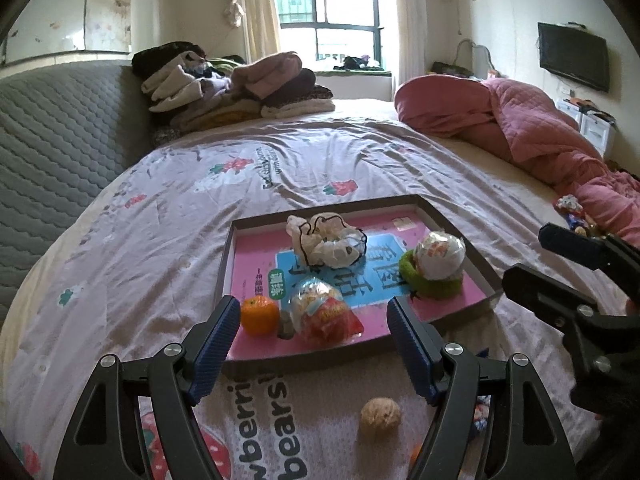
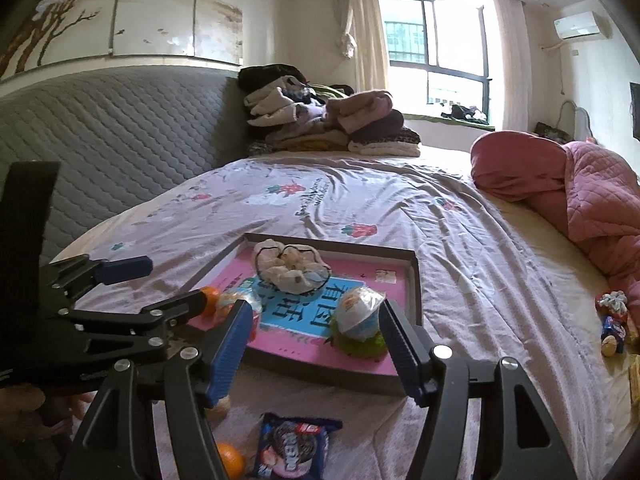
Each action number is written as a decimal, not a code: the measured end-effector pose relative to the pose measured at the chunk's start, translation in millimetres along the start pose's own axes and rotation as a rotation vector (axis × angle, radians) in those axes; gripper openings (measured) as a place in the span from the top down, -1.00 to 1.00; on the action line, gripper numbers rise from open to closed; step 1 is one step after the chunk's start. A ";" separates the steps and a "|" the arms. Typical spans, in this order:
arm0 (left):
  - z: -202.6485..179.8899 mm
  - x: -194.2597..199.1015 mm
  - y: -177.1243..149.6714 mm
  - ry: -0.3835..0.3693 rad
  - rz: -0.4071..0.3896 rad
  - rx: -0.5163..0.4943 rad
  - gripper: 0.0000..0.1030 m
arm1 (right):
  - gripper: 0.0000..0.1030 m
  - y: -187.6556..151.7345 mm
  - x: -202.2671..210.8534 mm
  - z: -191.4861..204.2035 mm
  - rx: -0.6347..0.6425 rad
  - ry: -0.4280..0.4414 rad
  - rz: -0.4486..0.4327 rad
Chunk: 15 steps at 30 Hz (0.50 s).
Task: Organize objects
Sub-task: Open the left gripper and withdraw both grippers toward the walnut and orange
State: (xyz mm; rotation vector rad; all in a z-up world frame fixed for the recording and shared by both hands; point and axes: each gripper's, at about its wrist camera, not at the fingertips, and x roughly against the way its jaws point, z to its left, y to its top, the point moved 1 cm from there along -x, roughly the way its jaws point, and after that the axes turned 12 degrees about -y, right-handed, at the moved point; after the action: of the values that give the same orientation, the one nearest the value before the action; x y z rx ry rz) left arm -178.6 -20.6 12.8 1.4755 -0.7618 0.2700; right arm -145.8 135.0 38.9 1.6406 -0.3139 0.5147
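A shallow tray (image 1: 320,204) with a pink and blue base lies on the bed. In it are an orange (image 1: 259,315), a red snack bag (image 1: 324,312), a white scrunchie (image 1: 326,240), and a wrapped white ball (image 1: 440,254) resting on a green scrunchie (image 1: 434,284). A walnut (image 1: 380,417) lies on the sheet in front of the tray. My left gripper (image 1: 314,336) hovers open over the tray's near edge, holding nothing. My right gripper (image 2: 318,340) is also open and empty, near the tray's (image 2: 416,292) front right corner. Below it lie a blue cookie packet (image 2: 294,450) and a second orange (image 2: 230,458).
More wrapped snacks (image 2: 612,320) lie at the right by a pink quilt (image 2: 592,200). Folded clothes (image 1: 240,88) are piled at the far end of the bed. A grey padded headboard (image 1: 60,140) runs along the left.
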 end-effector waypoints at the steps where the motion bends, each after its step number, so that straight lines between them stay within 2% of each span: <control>1: 0.2 1.3 -2.5 0.000 0.001 0.002 -0.49 | -0.26 -1.7 3.1 1.3 0.000 0.007 -0.002; 11: 0.3 5.4 -27.3 -0.004 0.037 0.004 -0.49 | -0.26 -17.4 26.7 22.8 0.041 0.067 -0.019; 15: 0.2 2.4 -34.9 -0.005 0.056 0.004 -0.49 | -0.26 -32.1 31.8 27.4 0.052 0.088 0.004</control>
State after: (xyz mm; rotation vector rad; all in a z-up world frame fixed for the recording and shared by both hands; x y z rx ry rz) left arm -155.9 -25.5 -13.3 1.4607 -0.8077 0.3109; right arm -98.8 115.3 25.2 1.6625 -0.2405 0.6000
